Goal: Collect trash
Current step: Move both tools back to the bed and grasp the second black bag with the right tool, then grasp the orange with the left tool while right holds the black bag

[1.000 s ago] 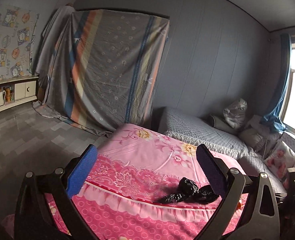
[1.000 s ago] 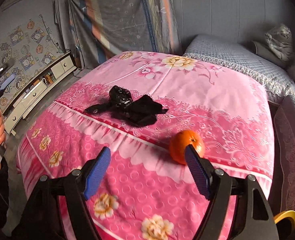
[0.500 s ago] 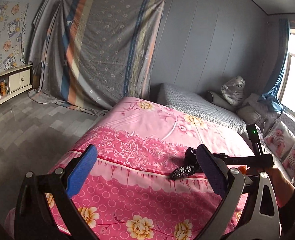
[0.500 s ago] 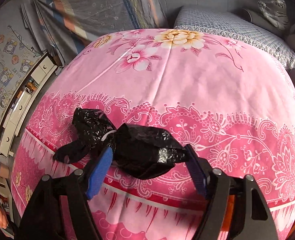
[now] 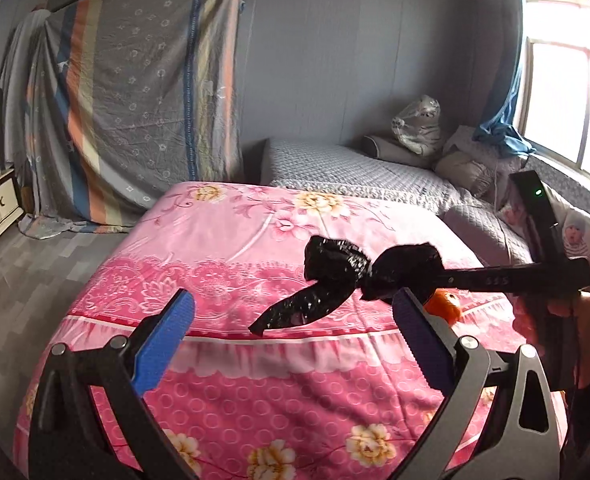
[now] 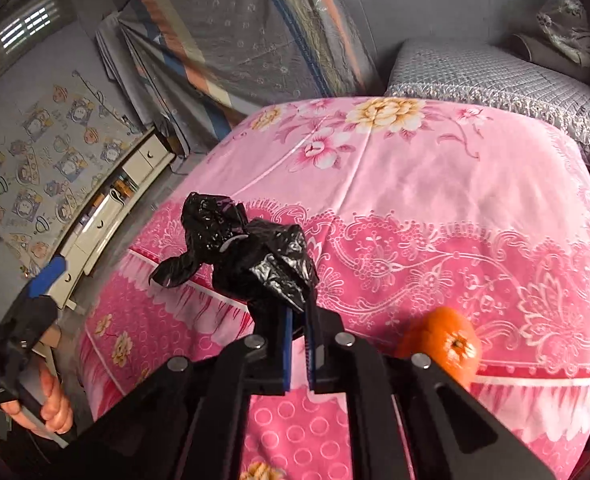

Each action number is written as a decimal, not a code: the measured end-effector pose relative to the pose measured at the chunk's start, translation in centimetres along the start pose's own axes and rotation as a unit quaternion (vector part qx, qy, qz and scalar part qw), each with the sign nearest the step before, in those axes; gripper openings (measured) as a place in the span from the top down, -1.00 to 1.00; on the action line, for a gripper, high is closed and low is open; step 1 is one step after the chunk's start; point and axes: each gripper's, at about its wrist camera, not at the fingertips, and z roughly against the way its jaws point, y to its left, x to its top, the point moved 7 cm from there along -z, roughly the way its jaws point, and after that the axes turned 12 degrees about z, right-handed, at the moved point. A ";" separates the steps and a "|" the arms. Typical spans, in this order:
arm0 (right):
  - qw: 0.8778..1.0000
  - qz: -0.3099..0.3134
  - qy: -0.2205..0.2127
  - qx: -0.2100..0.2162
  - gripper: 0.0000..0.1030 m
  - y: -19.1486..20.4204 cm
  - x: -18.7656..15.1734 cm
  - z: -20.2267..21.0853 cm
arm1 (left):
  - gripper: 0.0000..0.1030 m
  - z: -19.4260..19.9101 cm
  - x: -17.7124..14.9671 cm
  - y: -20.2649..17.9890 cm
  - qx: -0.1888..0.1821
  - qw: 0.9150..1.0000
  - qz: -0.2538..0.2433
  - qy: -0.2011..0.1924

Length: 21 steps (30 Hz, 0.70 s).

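A crumpled black plastic bag (image 6: 251, 256) is pinched in my right gripper (image 6: 299, 312), which is shut on it and holds it lifted above the pink flowered bedspread (image 6: 435, 184). In the left wrist view the bag (image 5: 347, 276) hangs in the air from the right gripper's dark fingers (image 5: 495, 278), coming in from the right. My left gripper (image 5: 291, 344) is open and empty, in front of and below the bag. An orange (image 6: 443, 344) lies on the bedspread near the right gripper; it also shows in the left wrist view (image 5: 445, 308).
A grey quilted bed (image 5: 355, 172) with pillows and bundles adjoins the far side. A striped sheet (image 5: 135, 100) hangs over something by the back wall. A low white cabinet (image 6: 107, 216) stands at the left. A window (image 5: 571, 100) is at the right.
My right gripper has closed on the black bag and lifted it off the bedspread. The left gripper has stayed open, and its view has shifted toward the bag.
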 end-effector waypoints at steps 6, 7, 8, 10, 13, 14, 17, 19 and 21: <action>0.993 -0.057 -0.095 -0.047 0.91 -5.2 -3.6 12.2 | -0.83 -5.0 -2.8 -7.1 -0.047 0.996 -0.041 0.070; 0.991 -0.064 -0.107 -0.054 0.91 -5.7 -4.5 14.0 | -0.83 -6.0 -3.4 -8.3 -0.054 0.994 -0.047 0.082; 0.989 -0.069 -0.119 -0.059 0.91 -6.2 -5.5 15.7 | -0.83 -6.8 -3.9 -9.3 -0.058 0.993 -0.052 0.093; 0.986 -0.077 -0.134 -0.066 0.91 -6.8 -7.4 18.4 | -0.83 -8.6 -5.0 -11.5 -0.069 0.989 -0.062 0.113; 0.982 -0.089 -0.152 -0.071 0.91 -7.2 -10.1 21.4 | -0.83 -11.1 -6.3 -14.1 -0.075 0.985 -0.088 0.131; 0.981 -0.093 -0.158 -0.071 0.91 -7.2 -11.0 22.3 | -0.83 -11.9 -6.7 -14.8 -0.071 0.983 -0.099 0.134; 0.976 -0.104 -0.176 -0.070 0.91 -7.0 -13.5 24.6 | -0.82 -14.1 -7.9 -16.3 -0.058 0.980 -0.120 0.150; 0.974 -0.110 -0.186 -0.071 0.91 -6.8 -14.8 25.8 | -0.80 -15.4 -8.5 -16.7 -0.053 0.978 -0.118 0.163; 0.971 -0.120 -0.195 -0.072 0.91 -6.8 -16.3 27.1 | -0.80 -16.5 -8.7 -16.9 -0.047 0.977 -0.121 0.170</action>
